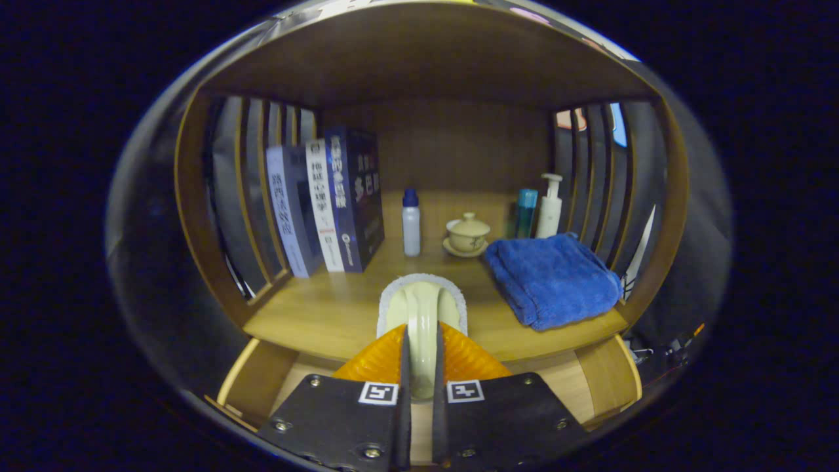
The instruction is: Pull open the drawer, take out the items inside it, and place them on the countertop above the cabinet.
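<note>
The cream handle of a scrubbing brush [423, 314] runs between the two fingers of the gripper [419, 367], which are drawn narrow and press on it from both sides. Its white pad sits at the front edge of the countertop [328, 314], probably resting on the wood, though the fisheye makes contact hard to judge. Below the fingers the open drawer [259, 380] shows its wooden side walls.

Along the countertop's right edge lies a folded blue towel [554, 278]. Toward the back edge stand a small white bottle with a blue cap [411, 223], a lidded cream cup on a saucer [467, 234], a teal bottle [526, 213] and a white pump bottle [549, 206]. Upright books [328, 206] line the back left corner.
</note>
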